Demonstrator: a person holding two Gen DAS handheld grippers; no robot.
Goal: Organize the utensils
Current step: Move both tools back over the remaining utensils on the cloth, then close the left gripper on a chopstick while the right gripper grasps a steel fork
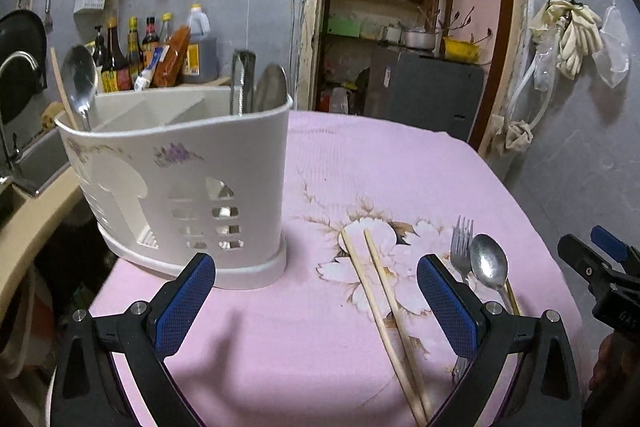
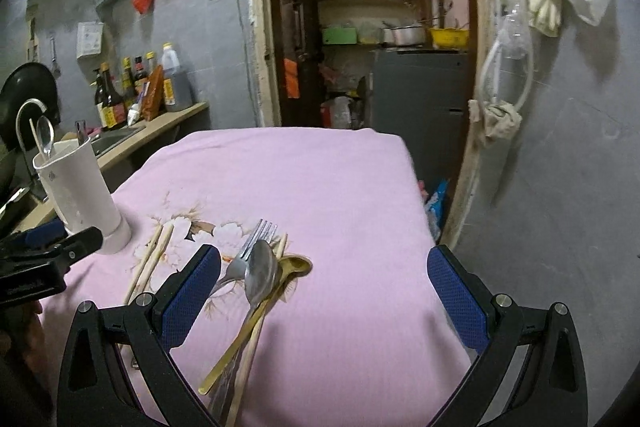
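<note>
Standing at the bench's [image 1: 400, 163] left edge: white caddy [image 1: 180, 183] holding a spoon [image 1: 80, 83], a chopstick [image 1: 62, 87], more utensils. Loose chopsticks [image 1: 380, 307], fork [image 1: 461, 247], spoon on cloth. Both grippers' [image 1: 316, 295] [image 2: 324, 287] jaws apart, empty.

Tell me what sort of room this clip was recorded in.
Most likely a small home kitchen: sauce bottles line a counter beside a sink, and a utensil caddy stands on a cloth-covered table.
</note>
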